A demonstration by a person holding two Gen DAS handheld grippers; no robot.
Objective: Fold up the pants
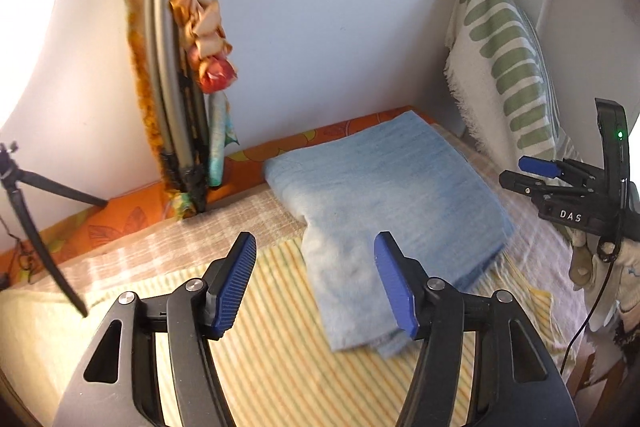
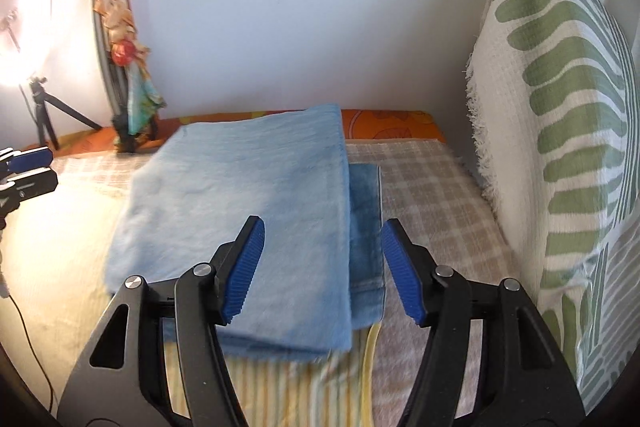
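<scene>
The light blue pants [image 1: 392,195] lie folded in a flat stack on the bed, also in the right wrist view [image 2: 248,211]. My left gripper [image 1: 316,263] is open and empty, held above the stack's near left corner. My right gripper [image 2: 322,247] is open and empty, above the stack's right edge, where a darker blue layer [image 2: 366,227] sticks out. The right gripper also shows at the right of the left wrist view [image 1: 536,167]. The left gripper shows at the left edge of the right wrist view [image 2: 24,167].
The bed has a yellow striped sheet [image 1: 264,359] and a checked blanket [image 2: 432,195]. A green-patterned cushion [image 2: 560,131] stands at the right. A folded stand draped in floral cloth [image 1: 180,75], a small tripod [image 1: 24,203] and a ring light [image 2: 20,15] stand at the left wall.
</scene>
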